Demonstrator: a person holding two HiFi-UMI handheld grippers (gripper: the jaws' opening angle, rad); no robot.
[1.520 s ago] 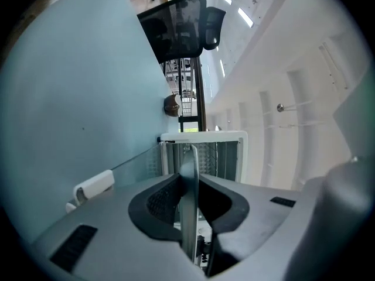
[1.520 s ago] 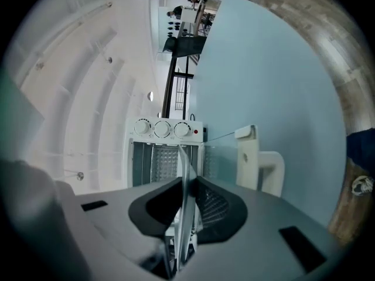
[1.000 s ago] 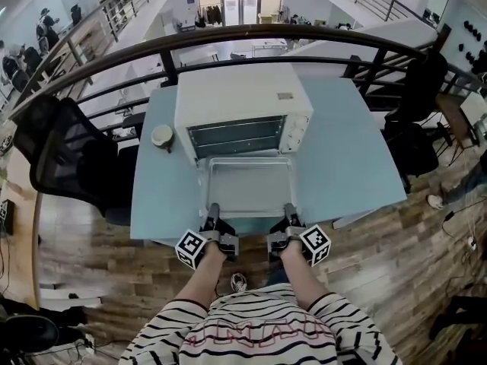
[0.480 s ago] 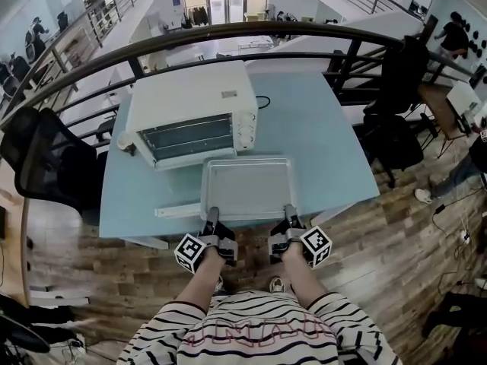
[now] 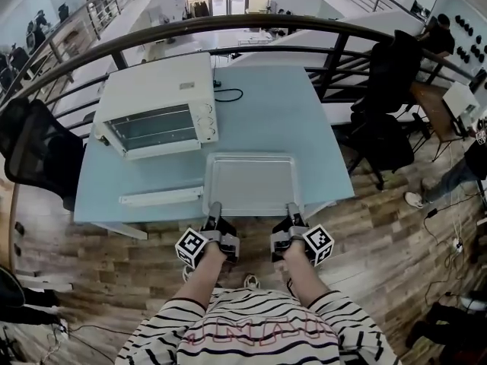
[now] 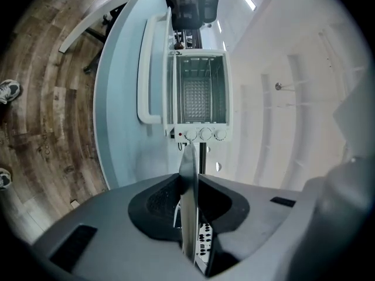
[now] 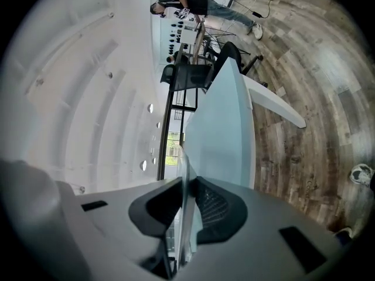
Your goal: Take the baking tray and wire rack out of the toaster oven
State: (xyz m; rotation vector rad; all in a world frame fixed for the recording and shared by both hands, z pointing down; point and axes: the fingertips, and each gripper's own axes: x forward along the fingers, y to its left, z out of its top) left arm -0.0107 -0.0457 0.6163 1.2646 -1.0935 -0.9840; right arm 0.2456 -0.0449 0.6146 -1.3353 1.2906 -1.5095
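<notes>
Tray (image 5: pixel 251 182) right of oven (image 5: pixel 156 101), over table (image 5: pixel 304 120)

An office mezzanine: curved railing (image 5: pixel 251 21), black swivel chairs (image 5: pixel 38 154), pale-blue desk (image 5: pixel 304 120), wood floor (image 5: pixel 396 257).

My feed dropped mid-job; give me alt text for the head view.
The left gripper and right gripper clamp the near edge of the empty baking tray, out of the toaster oven, over the blue table. The oven stands to its left, door open.

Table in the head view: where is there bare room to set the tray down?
Bare tabletop lies right of the toaster oven, behind the held baking tray. The left side is crowded by the oven and its open door.
</notes>
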